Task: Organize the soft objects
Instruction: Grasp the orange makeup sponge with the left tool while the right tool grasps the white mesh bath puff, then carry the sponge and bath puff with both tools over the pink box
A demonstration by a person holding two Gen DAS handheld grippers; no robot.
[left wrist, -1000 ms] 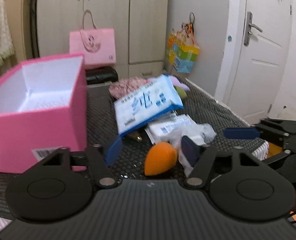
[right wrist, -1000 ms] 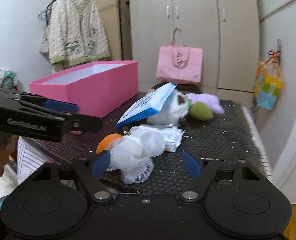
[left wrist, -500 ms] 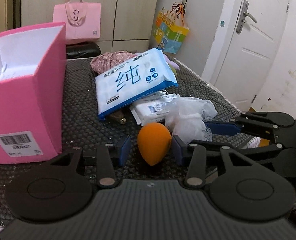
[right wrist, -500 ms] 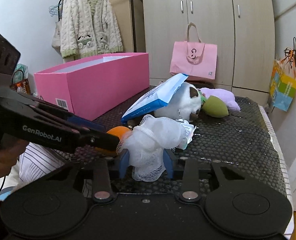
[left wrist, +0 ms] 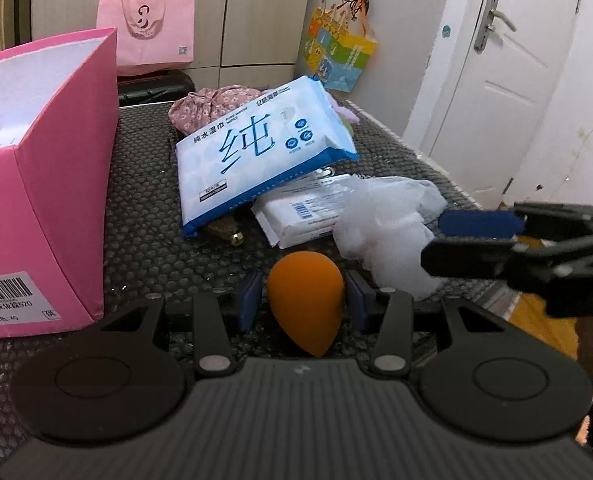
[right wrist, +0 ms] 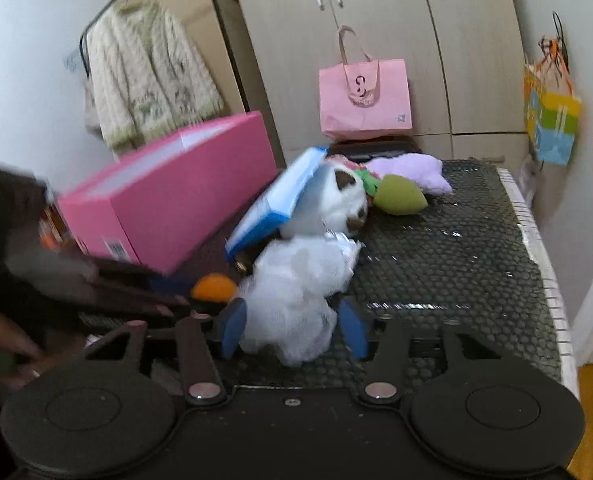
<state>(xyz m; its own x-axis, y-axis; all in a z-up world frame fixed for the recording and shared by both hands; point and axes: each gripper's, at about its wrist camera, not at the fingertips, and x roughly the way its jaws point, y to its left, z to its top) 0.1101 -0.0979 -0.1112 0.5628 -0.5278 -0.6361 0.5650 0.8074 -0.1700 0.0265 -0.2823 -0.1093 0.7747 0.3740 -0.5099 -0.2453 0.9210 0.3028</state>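
My left gripper (left wrist: 303, 300) is shut on an orange egg-shaped sponge (left wrist: 304, 304), which also shows in the right wrist view (right wrist: 213, 288). My right gripper (right wrist: 292, 328) is shut on a white mesh bath puff (right wrist: 292, 296), seen in the left wrist view (left wrist: 388, 236) with the right gripper (left wrist: 452, 240) at its right side. A pink open box (left wrist: 48, 184) stands to the left, also in the right wrist view (right wrist: 176, 208). A blue wet-wipes pack (left wrist: 260, 148) leans on other items behind.
On the black mat (right wrist: 436, 248) lie a white plush toy (right wrist: 332, 204), a green sponge (right wrist: 400, 196), a purple plush (right wrist: 412, 172) and a white tissue pack (left wrist: 300, 216). A pink bag (right wrist: 364, 100) stands at the back. The mat's right edge drops to the floor.
Both grippers closed from open: the left onto the orange sponge, the right onto the white puff. The right wrist view has tilted and the puff looks lifted a little.
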